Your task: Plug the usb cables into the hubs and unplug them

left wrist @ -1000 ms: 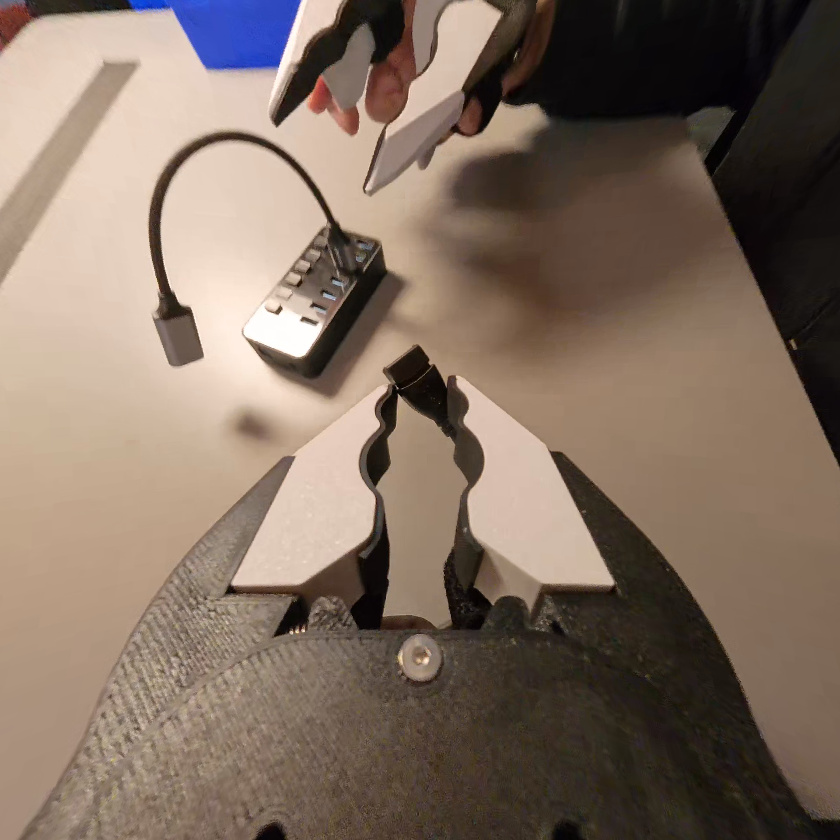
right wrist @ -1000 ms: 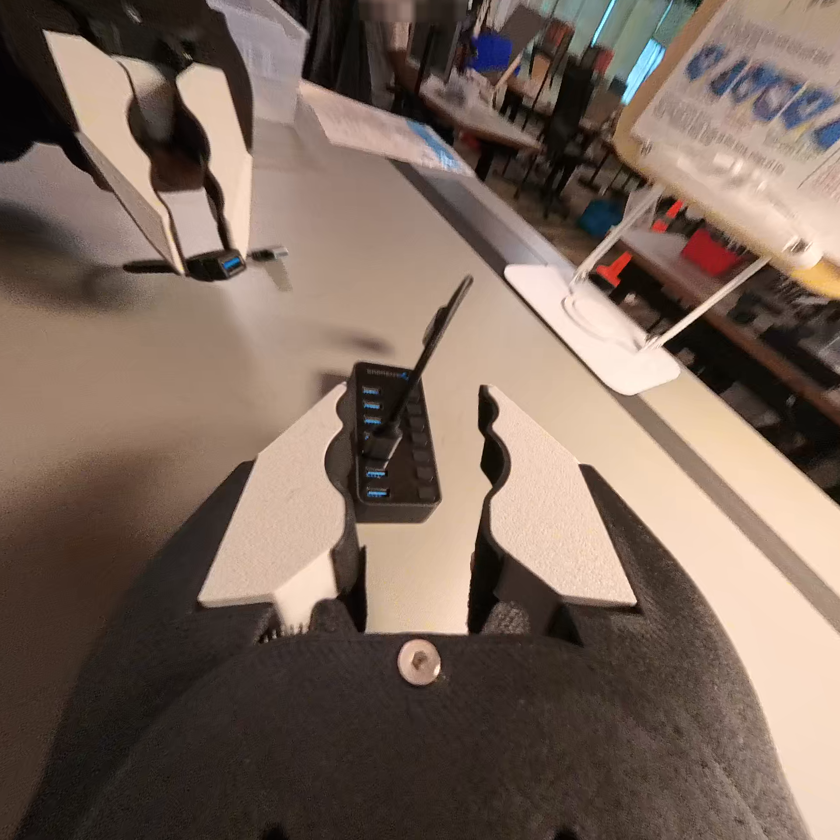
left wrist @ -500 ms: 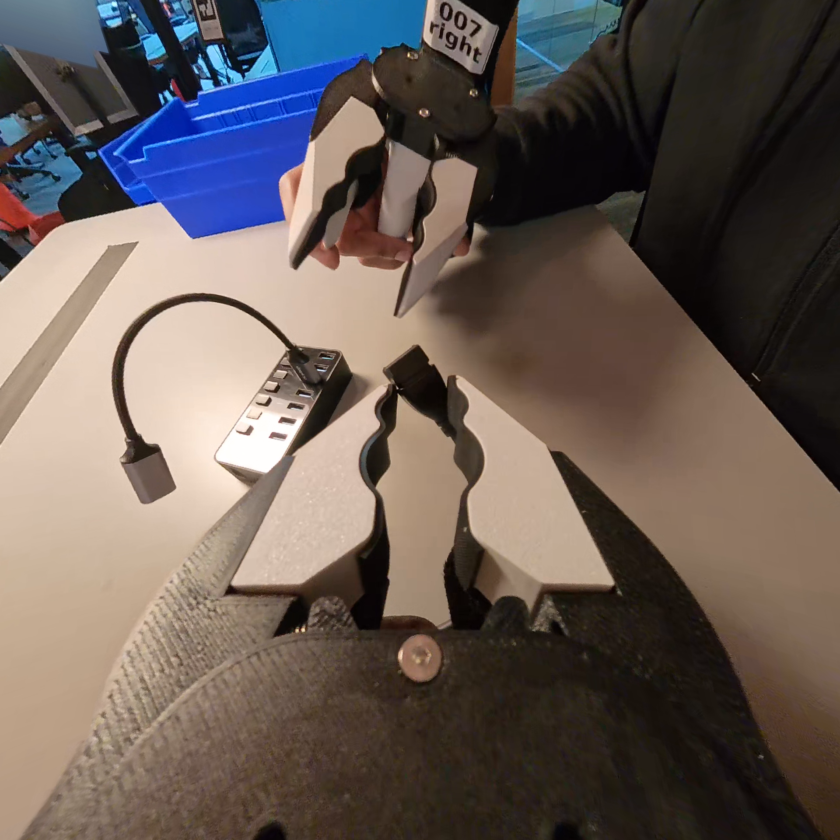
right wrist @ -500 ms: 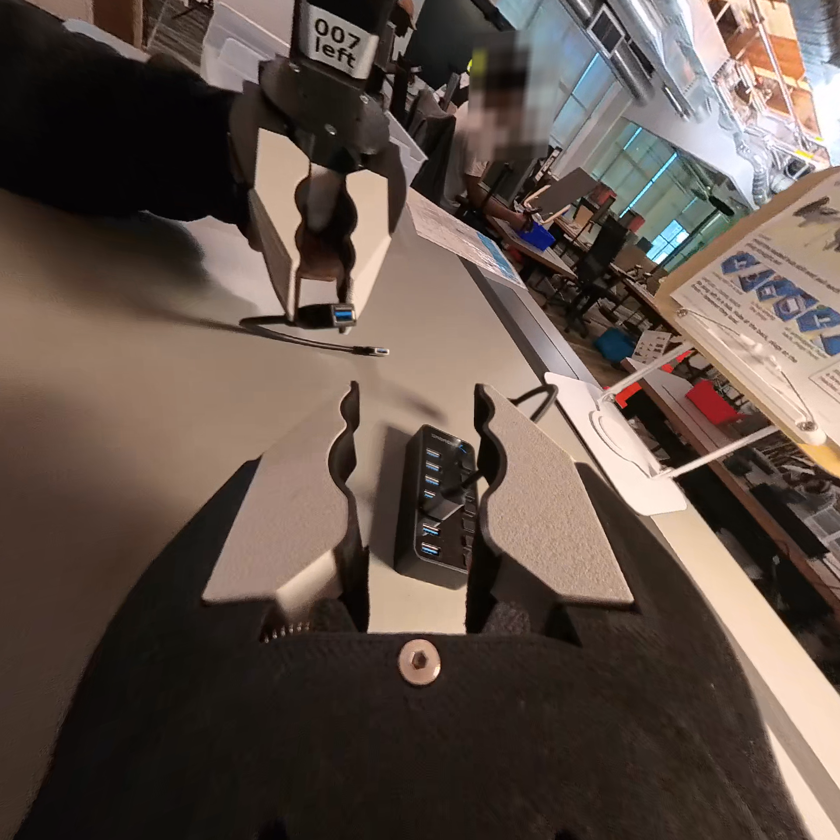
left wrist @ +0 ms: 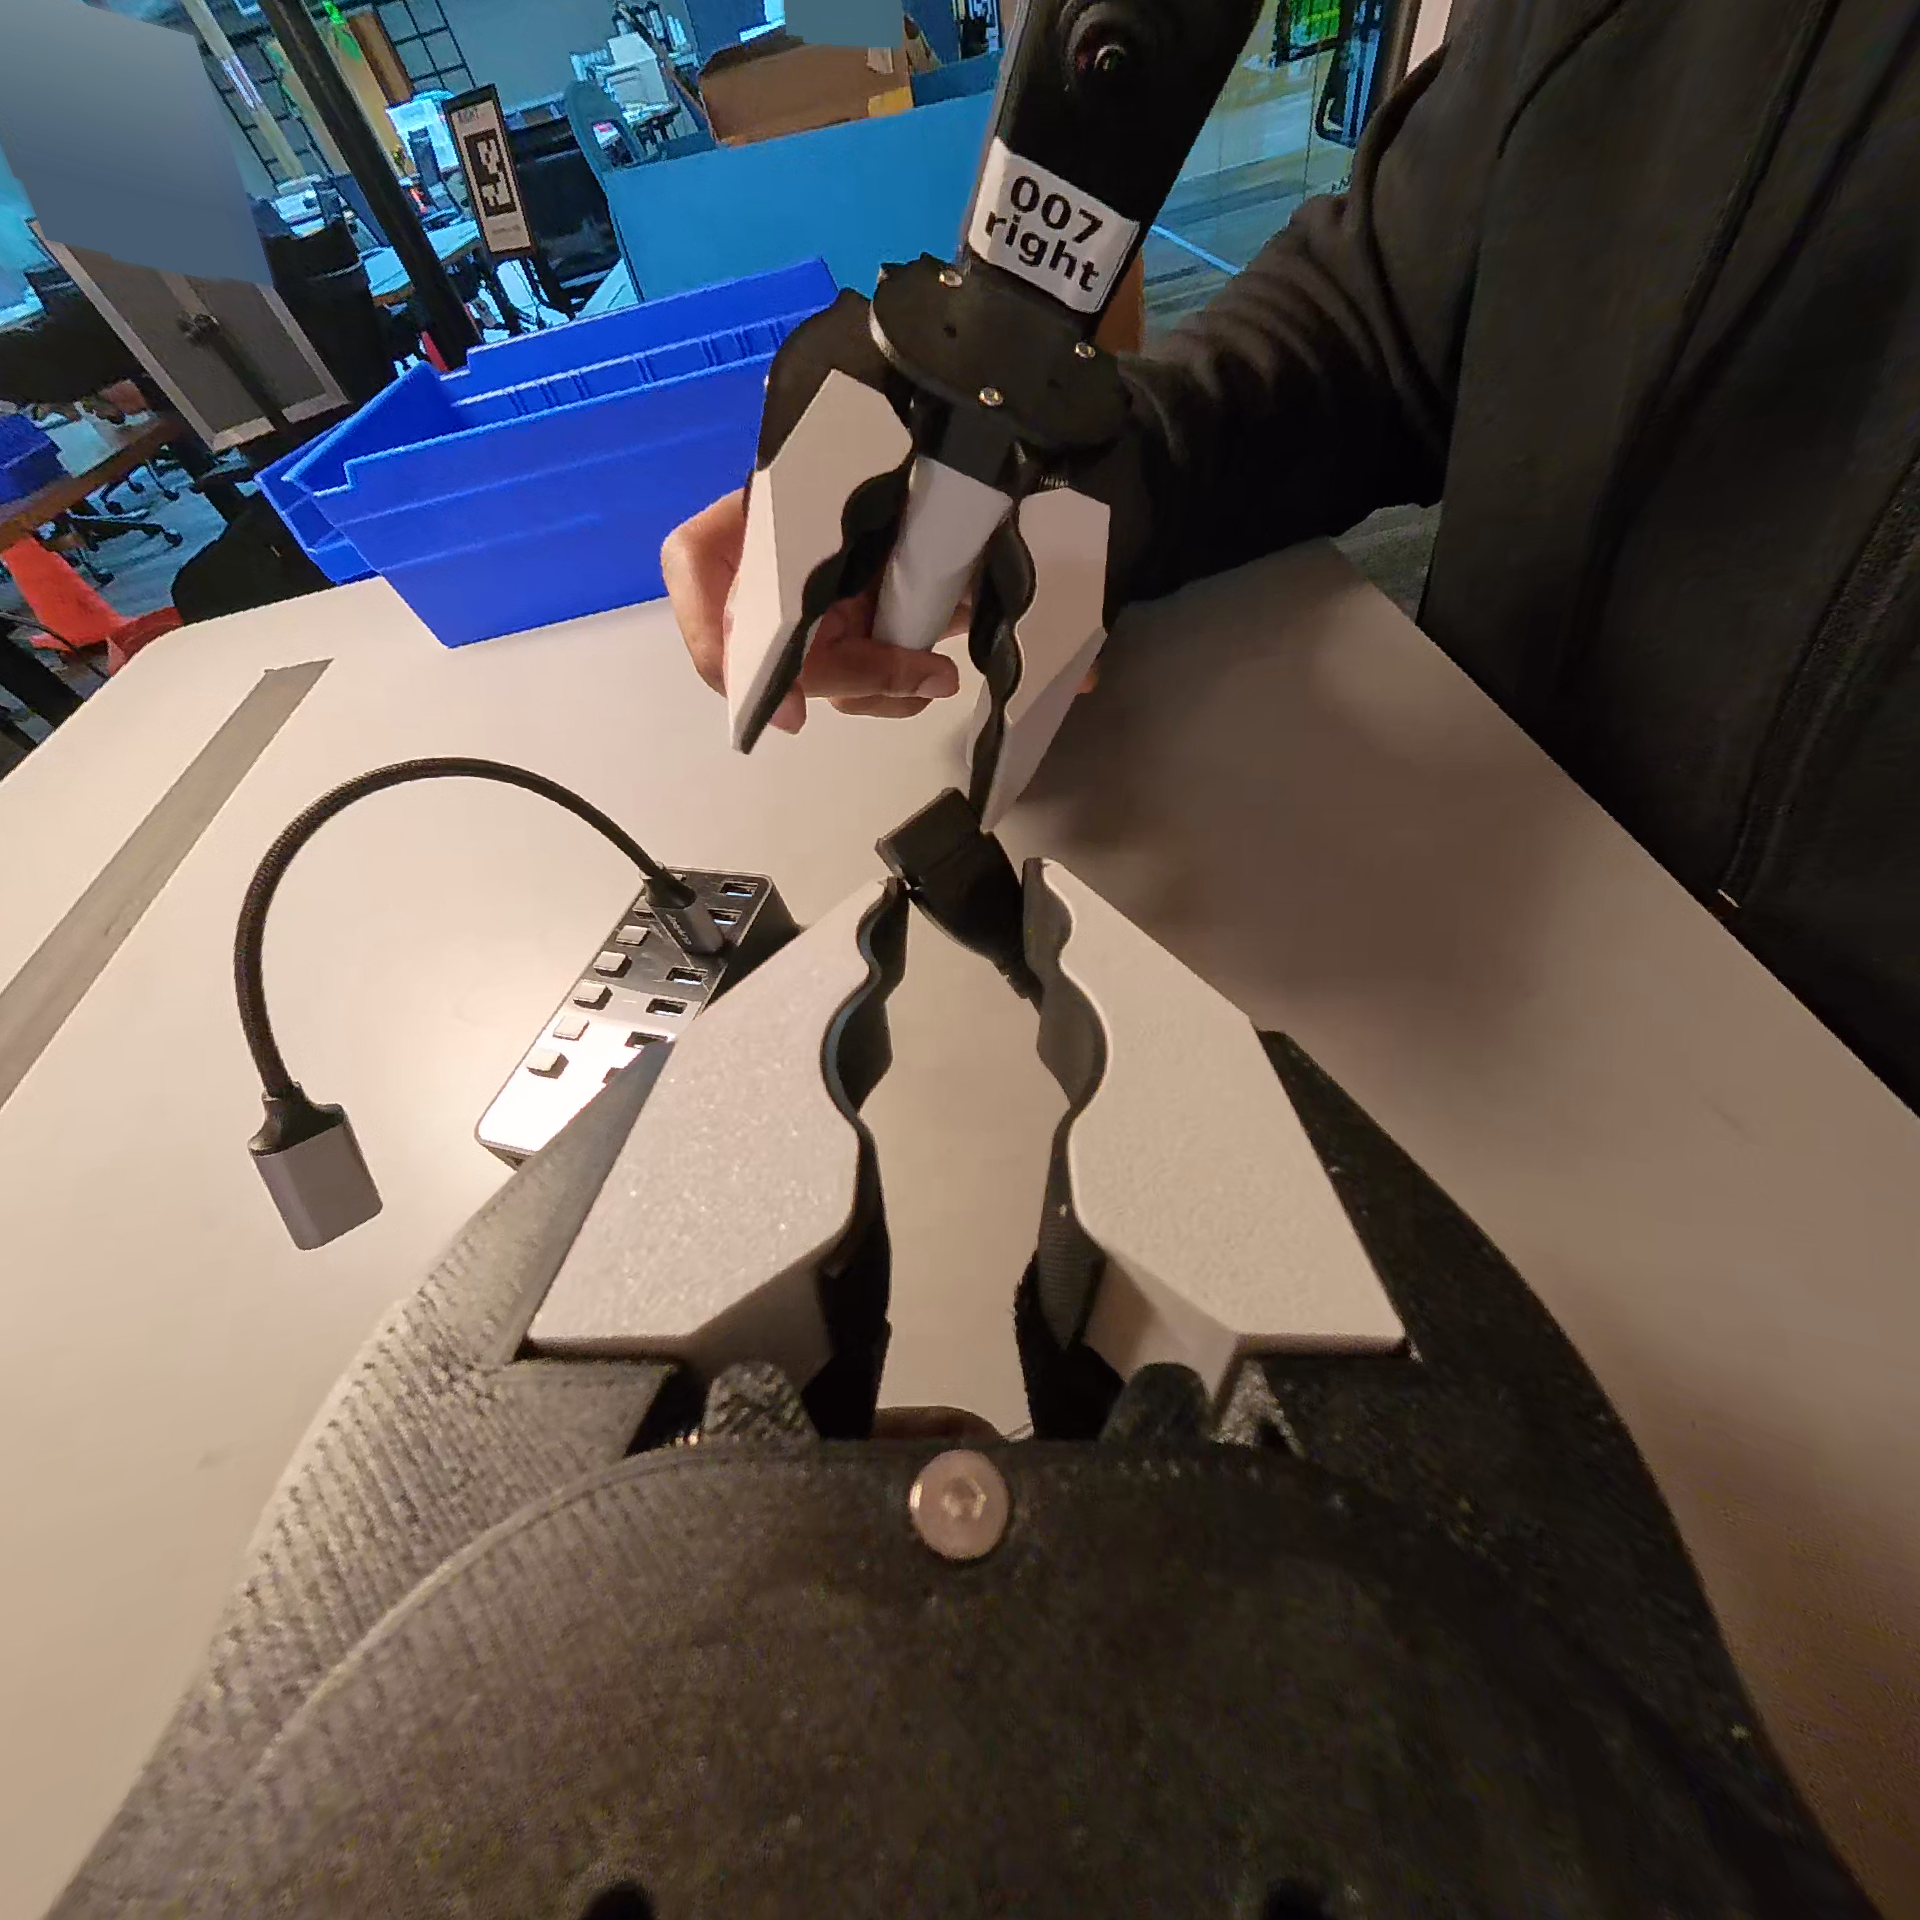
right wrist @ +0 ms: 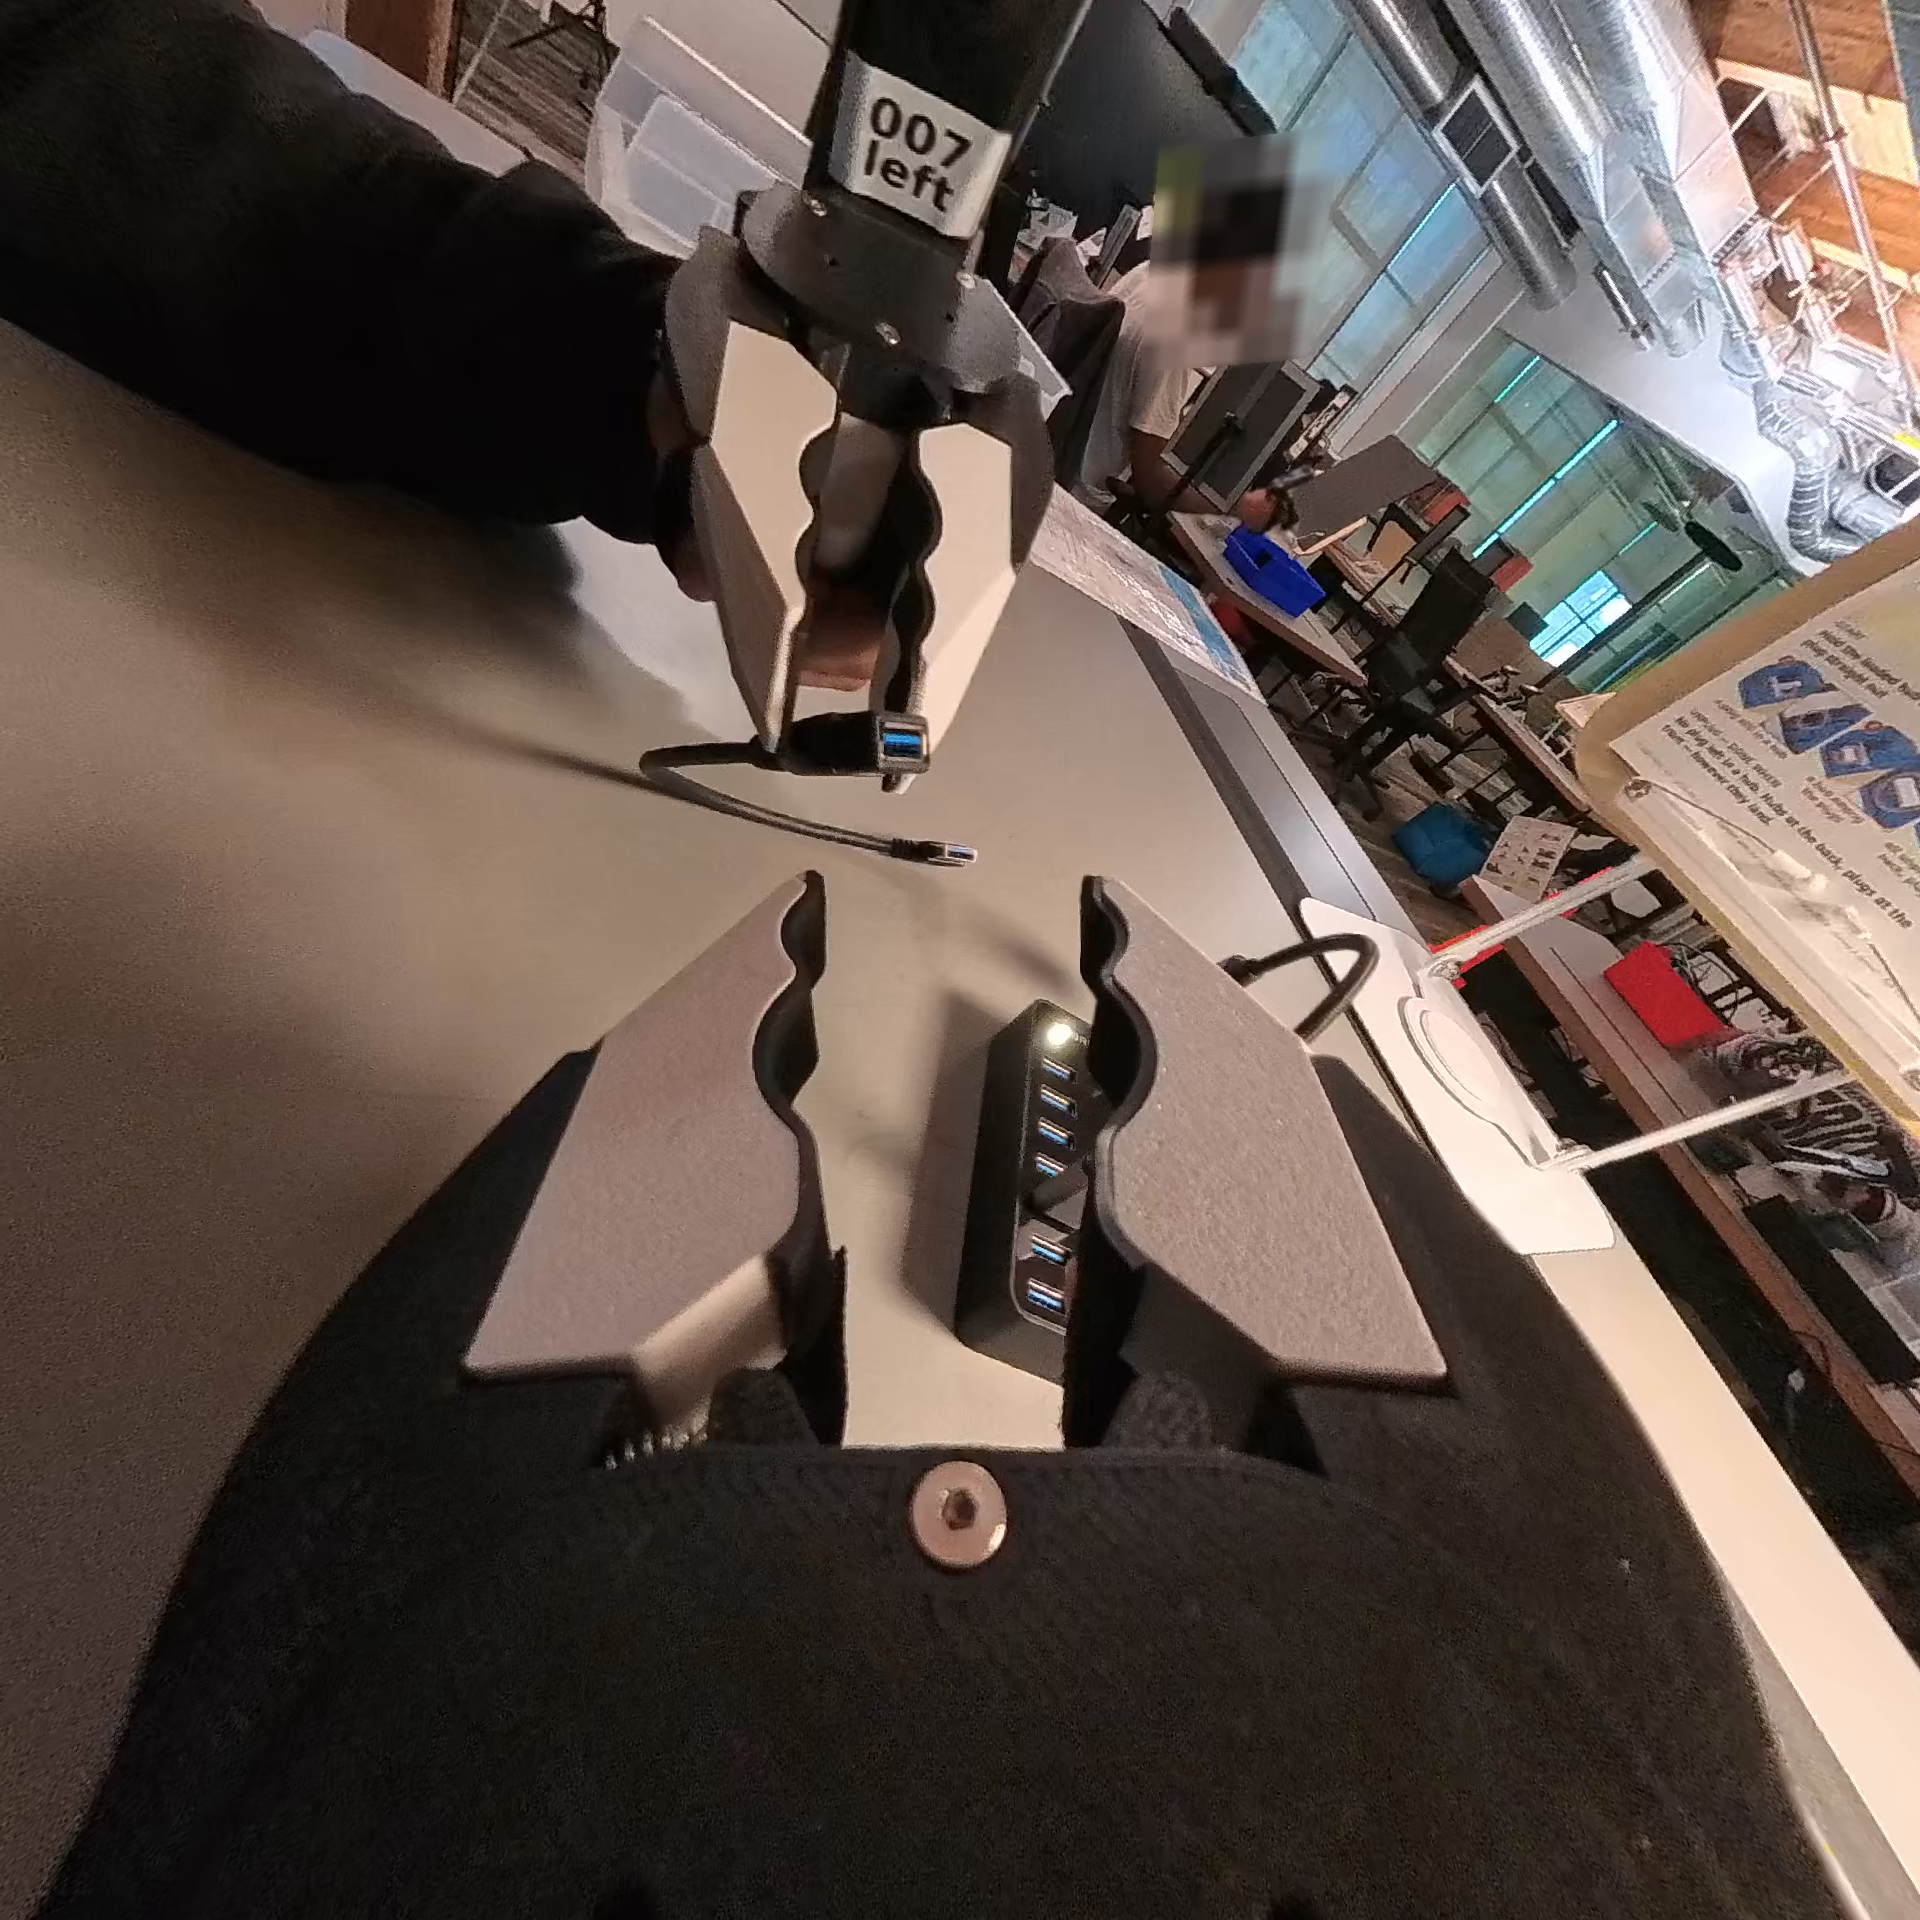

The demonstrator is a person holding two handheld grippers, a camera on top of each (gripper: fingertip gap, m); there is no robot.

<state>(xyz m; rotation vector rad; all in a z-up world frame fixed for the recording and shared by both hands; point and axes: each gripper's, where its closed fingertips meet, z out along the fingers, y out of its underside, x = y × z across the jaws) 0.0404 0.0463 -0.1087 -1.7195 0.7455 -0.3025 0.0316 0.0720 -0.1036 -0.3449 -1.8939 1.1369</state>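
Our left gripper (left wrist: 961,883) pinches a black cable end (left wrist: 940,847) (blue-tongued socket). Our right gripper (right wrist: 945,914) hangs open above the hub (right wrist: 1023,1174).

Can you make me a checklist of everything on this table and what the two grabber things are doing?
Surface: grey table, mostly bare.
Job's things: black hub lying flat; braided cable plugged into it, free end raised.
Clutter: blue bins, clear stand.
Grippers: left gripper shut on black connector; right gripper open, empty.
Cables: thin black cable trails from the connector across the table.
Surroundings: workshop desks, windows, a seated person.
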